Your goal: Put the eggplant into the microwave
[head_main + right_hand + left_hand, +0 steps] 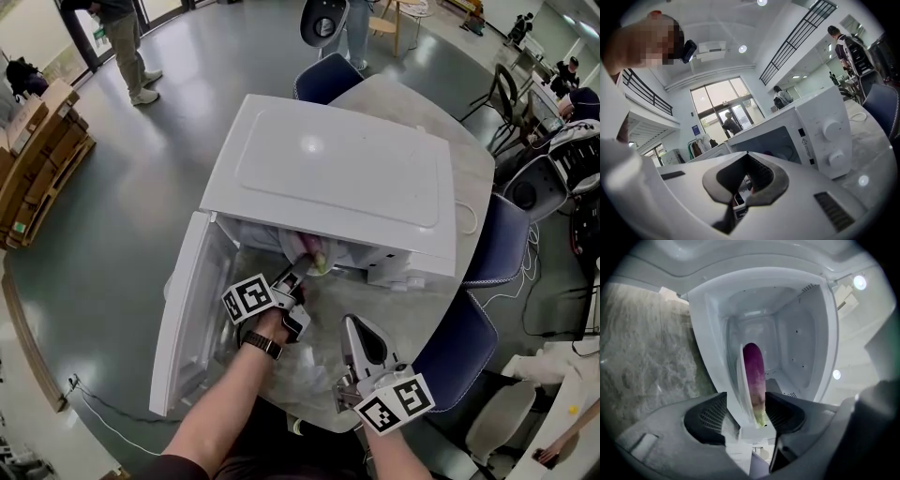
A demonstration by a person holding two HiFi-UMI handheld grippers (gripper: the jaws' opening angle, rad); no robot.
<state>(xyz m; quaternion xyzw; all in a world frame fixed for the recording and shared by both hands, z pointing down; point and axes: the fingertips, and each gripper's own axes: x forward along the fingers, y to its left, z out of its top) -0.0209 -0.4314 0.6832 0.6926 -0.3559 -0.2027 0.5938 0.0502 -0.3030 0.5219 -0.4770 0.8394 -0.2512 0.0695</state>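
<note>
Left gripper [746,400]: jaws wide, gripping nothing | right gripper [749,164]: closed, empty, at table [469,169] front edge | eggplant [753,371]: on plate [741,380] inside microwave [328,169], between left jaws | risk: retreating jaw likely snags plate, dragging eggplant out.

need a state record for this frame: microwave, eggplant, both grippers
microwave: on the table, door swung open
eggplant: purple, inside the cavity, lying on a white plate
left gripper: at the opening, jaws open; the eggplant's near end and the plate's edge sit between them, unclamped
right gripper: outside the microwave, over the table, jaws shut, empty
task status: eggplant looks placed; door not yet closed
</note>
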